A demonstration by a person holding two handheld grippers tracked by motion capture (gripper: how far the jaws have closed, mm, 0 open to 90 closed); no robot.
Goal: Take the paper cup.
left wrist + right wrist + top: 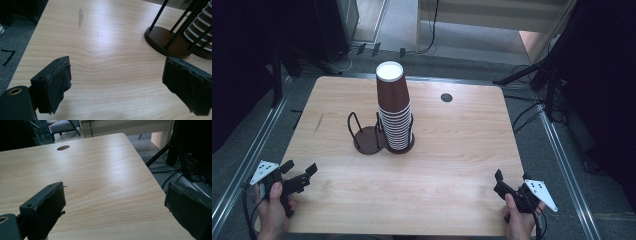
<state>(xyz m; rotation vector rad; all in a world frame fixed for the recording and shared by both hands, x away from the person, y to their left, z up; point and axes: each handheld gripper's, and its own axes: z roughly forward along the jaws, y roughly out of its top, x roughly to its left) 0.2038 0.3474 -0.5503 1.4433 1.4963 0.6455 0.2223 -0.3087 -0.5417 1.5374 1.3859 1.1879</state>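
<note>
A light wooden table [452, 165] stands on grey carpet, with dark stands and cables along its far and right sides. Near the middle of the surface, slightly toward the far edge, a dark wooden two-slot cup holder [373, 137] with thin black wire uprights carries a tall stack of brown paper cups [393, 107] in its right slot; the left slot holds nothing. A small round grommet hole [446, 97] lies toward the far right corner, and a faint grey scuff [318, 123] marks the surface near the left edge. The left gripper [301, 170] hovers at the near left corner, held in a hand [273, 210]; its jaws stand wide apart, padded faces bare, clamped on nothing, and the left gripper view shows the holder's base [167, 41] well beyond them. The right gripper [512, 180] sits at the near right corner in the other hand [518, 220], jaws likewise spread wide over bare wood and touching nothing.
</note>
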